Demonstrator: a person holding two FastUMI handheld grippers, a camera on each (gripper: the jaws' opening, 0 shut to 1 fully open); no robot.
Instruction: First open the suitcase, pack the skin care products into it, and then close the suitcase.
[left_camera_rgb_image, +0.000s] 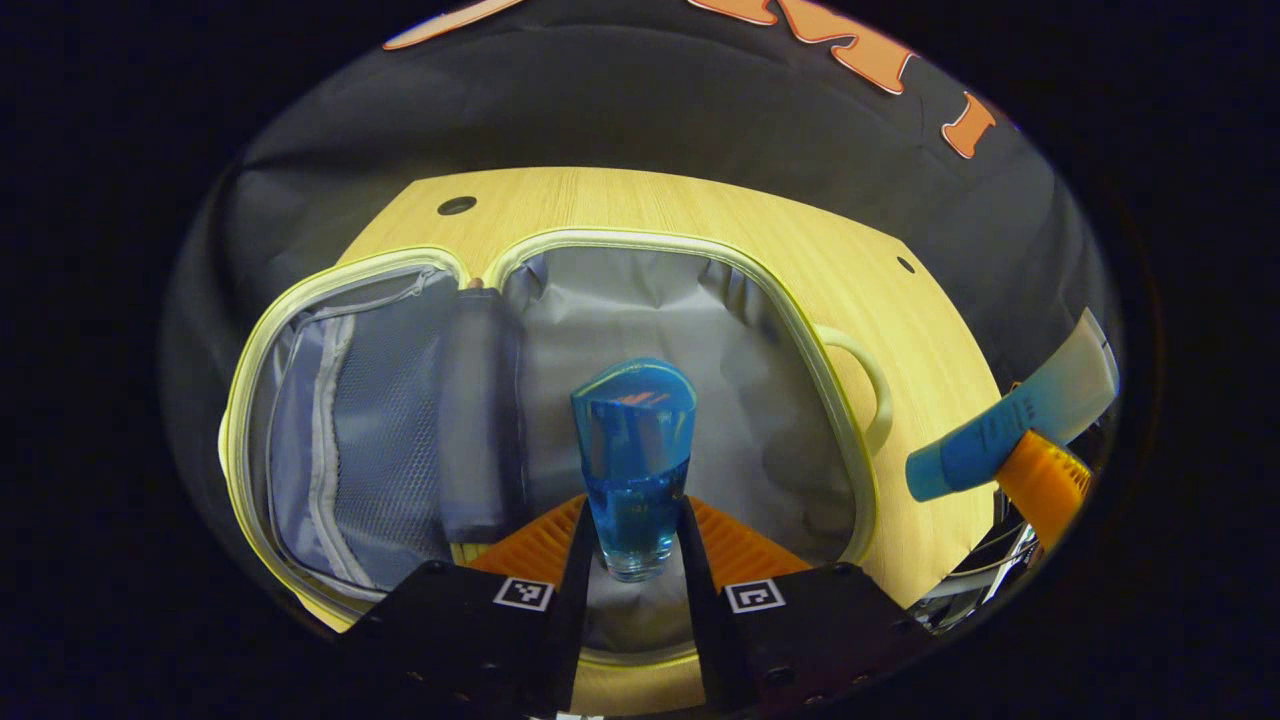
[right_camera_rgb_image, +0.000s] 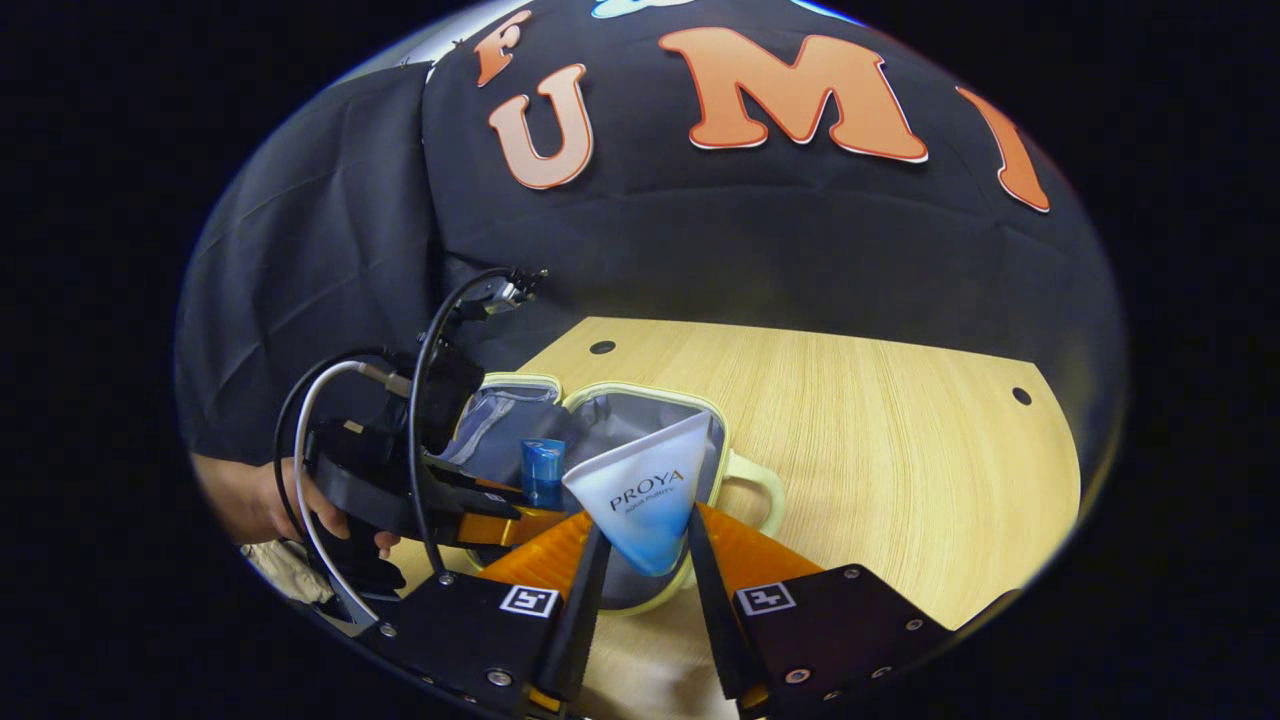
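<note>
I see a pale wooden table (right_camera_rgb_image: 880, 450) with small round holes near its far edge, and the open suitcase (left_camera_rgb_image: 300, 300) lying flat on it at nine o'clock.

A recording booth, not a lived-in room, is suggested. A pale wood-grain surface (right_camera_rgb_image: 850, 440) with small round holes in it is backed closely by a wall of creased black cloth (right_camera_rgb_image: 760, 250). Cables (right_camera_rgb_image: 420, 400) are seen running along a hand-held rig with tongs, and square printed markers (left_camera_rgb_image: 524, 593) are fixed to its body.
</note>
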